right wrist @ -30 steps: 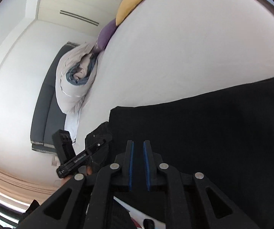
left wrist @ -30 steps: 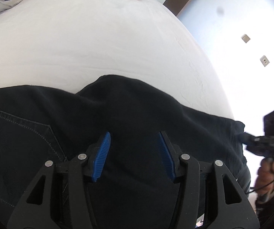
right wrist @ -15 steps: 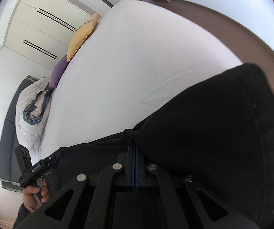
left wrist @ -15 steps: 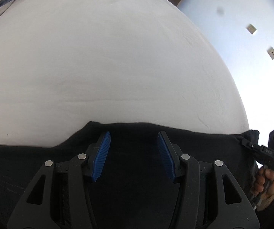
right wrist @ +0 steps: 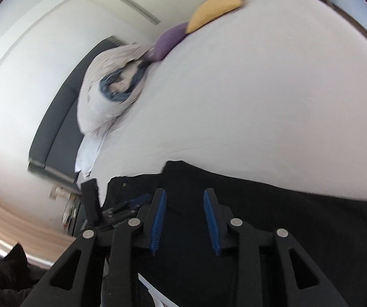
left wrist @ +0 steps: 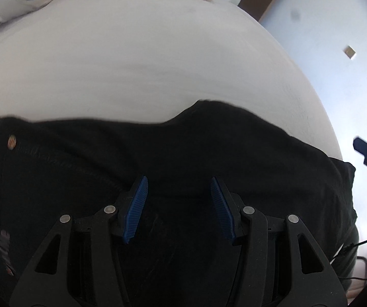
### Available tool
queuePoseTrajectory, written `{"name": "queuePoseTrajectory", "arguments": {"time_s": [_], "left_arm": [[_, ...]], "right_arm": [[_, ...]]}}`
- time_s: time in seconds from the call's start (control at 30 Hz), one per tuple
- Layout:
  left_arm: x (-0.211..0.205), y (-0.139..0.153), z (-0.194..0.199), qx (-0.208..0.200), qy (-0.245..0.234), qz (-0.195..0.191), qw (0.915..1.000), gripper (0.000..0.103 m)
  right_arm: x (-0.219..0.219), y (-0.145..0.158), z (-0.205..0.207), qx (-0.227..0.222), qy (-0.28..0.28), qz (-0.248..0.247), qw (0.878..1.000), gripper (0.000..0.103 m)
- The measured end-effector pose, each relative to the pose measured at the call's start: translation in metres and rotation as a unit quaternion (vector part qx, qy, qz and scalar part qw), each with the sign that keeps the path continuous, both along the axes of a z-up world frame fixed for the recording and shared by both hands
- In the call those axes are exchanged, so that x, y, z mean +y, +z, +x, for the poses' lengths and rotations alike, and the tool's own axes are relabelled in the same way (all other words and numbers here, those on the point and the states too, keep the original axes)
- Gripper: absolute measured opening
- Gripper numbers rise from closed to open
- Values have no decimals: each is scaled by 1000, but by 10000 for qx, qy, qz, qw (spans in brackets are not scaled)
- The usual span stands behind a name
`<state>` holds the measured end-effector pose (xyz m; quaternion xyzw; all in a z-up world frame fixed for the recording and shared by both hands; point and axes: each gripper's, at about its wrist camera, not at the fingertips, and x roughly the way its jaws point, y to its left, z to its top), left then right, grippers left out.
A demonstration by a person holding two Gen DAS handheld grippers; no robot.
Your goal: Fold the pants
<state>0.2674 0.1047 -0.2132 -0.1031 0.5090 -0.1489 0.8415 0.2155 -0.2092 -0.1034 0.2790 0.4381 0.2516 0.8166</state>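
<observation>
Now, from the left wrist, the pants [left wrist: 183, 168] lie directly under and ahead of the left tool [left wrist: 179, 192], long axis running side to side across the bed [left wrist: 145, 58]; its jaws stand apart, gripping nothing.

From the right wrist, the right tool [right wrist: 184, 204] is opening over black, rumpled cloth, nothing pinched between its pads.

A white-sheeted bed [left wrist: 158, 51] with yellow [right wrist: 216, 7] and purple pillows [right wrist: 170, 41] fills the bright, white-walled room.
</observation>
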Motion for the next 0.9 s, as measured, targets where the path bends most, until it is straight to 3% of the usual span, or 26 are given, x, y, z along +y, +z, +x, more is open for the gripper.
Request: {"name": "queuePoseTrajectory", "arguments": {"time_s": [0.07,0.13,0.2,0.27,0.3,0.33,0.37,0.43,0.53,0.6,0.67,0.7,0.77,0.83,0.9], "left_arm": [[18,-4,-13,-88,165,-403,9990,49],[25,1,-21,-217,298,-545,9978,50],[26,11,-32,-472,417,-529,9966,50],[28,11,-33,-550,399,-401,9969,59],[31,4,-31,-429,440,-242,9978,59],[36,-2,-31,-386,425,-218,9981,58],[36,-3,-33,-446,379,-219,9980,58],[36,0,-34,-496,315,-135,9982,59],[46,-4,-33,-570,260,-13,9980,58],[57,-7,-41,-596,280,-47,9978,58],[61,-8,-47,-601,366,-168,9974,59],[65,-10,-48,-597,391,-204,9972,59],[64,-12,-50,-584,380,-138,9975,58],[59,-11,-51,-558,357,8,9978,59],[44,-11,-42,-512,350,41,9981,59]], "right_arm": [[47,-6,42,122,559,234,9981,34],[84,-21,73,443,919,462,9937,34],[124,-36,98,529,1203,287,9909,35],[150,-59,103,640,1382,-143,9882,34],[157,-77,112,890,1253,-501,9869,33],[154,-94,121,1108,1110,-641,9855,4],[140,-106,126,1193,801,-696,9872,0],[107,-114,122,1253,318,-315,9911,0],[80,-102,122,1031,-334,-824,9907,0],[65,-89,119,961,-845,-1342,9827,0],[53,-73,114,875,-976,-1312,9827,9],[46,-62,106,746,-891,-1005,9881,10],[40,-47,84,487,-286,96,9984,15],[55,-44,48,309,454,899,9944,52],[69,-61,19,418,754,706,9938,59]]}}
